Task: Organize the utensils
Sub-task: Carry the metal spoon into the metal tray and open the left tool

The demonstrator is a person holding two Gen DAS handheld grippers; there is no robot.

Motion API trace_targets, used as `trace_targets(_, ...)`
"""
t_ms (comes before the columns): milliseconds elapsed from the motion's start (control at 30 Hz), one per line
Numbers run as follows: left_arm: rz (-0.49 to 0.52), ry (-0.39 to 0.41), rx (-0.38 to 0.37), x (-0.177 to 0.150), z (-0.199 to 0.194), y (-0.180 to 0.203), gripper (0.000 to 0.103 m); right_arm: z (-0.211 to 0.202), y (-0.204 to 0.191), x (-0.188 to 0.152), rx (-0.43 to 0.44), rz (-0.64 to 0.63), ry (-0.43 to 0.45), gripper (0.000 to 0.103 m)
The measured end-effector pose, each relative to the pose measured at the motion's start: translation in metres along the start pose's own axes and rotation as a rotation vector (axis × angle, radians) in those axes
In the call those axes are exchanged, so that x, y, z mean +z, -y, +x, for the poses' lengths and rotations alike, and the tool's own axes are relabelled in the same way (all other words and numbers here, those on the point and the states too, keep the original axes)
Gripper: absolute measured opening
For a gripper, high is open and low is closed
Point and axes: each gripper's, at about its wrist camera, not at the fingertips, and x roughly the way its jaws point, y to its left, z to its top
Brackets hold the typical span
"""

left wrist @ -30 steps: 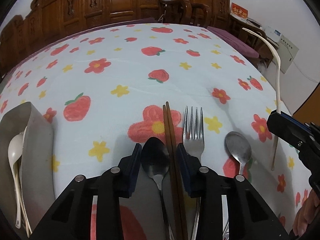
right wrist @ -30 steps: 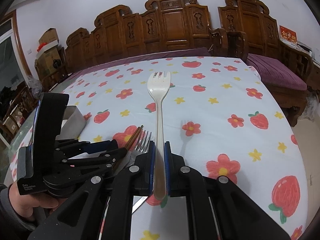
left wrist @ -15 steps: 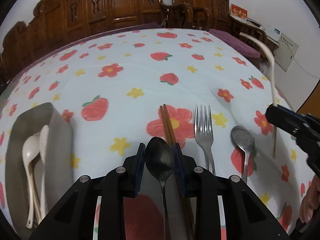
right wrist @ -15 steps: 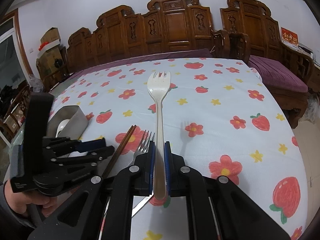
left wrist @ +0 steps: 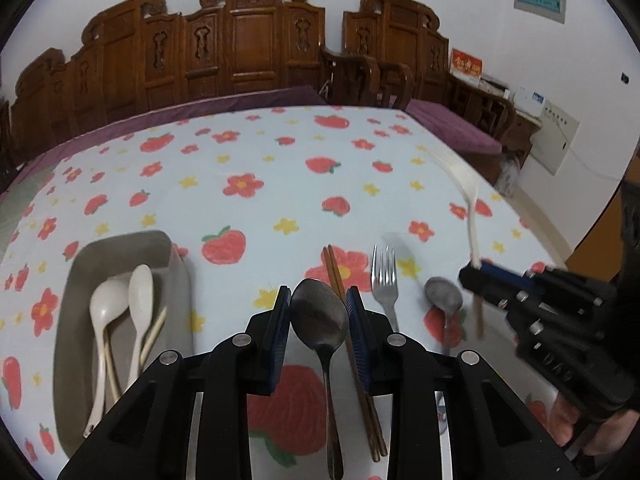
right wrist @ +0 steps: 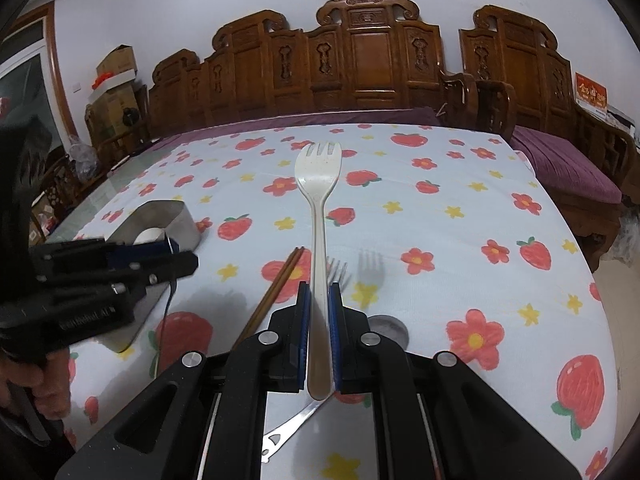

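Gripping dark metal spoon [left wrist: 319, 316] — left fingers [left wrist: 280, 320]; right fingers [right wrist: 303, 320] clamp cream plastic fork [right wrist: 318, 208].

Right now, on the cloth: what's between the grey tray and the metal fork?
In the left wrist view, between the grey tray and the metal fork lie bare tablecloth, then the brown chopsticks; the left gripper holds a dark metal spoon above that stretch.
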Motion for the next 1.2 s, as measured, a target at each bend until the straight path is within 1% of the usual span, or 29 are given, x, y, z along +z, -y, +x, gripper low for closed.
trace_targets(333, -0.001, 0.049, 0.018, 0.015, -0.039, -0.013, 0.026, -0.016, -0.025, 0.001, 0.039, -0.025, 0.027, 0.011)
trace_targets(600, -0.012, 0.075, 0.052, 0.018, -0.064, -0.034, 0.026, -0.033, -0.051, 0.007, 0.083, -0.052, 0.066, 0.011)
trace_targets(733, -0.029, 0.088, 0.074, 0.02, -0.073, -0.051, 0.026, -0.038, -0.064, 0.009, 0.099, -0.065, 0.073, 0.011)
trace_targets(1000, -0.044, 0.091, 0.126, 0.023, -0.076, -0.087, 0.026, -0.041, -0.083, 0.009, 0.118, -0.091, 0.076, 0.011)
trace_targets(1200, -0.066, 0.064, 0.173, 0.018, -0.057, -0.121, 0.026, -0.037, -0.089, 0.008, 0.121, -0.106, 0.066, 0.011)
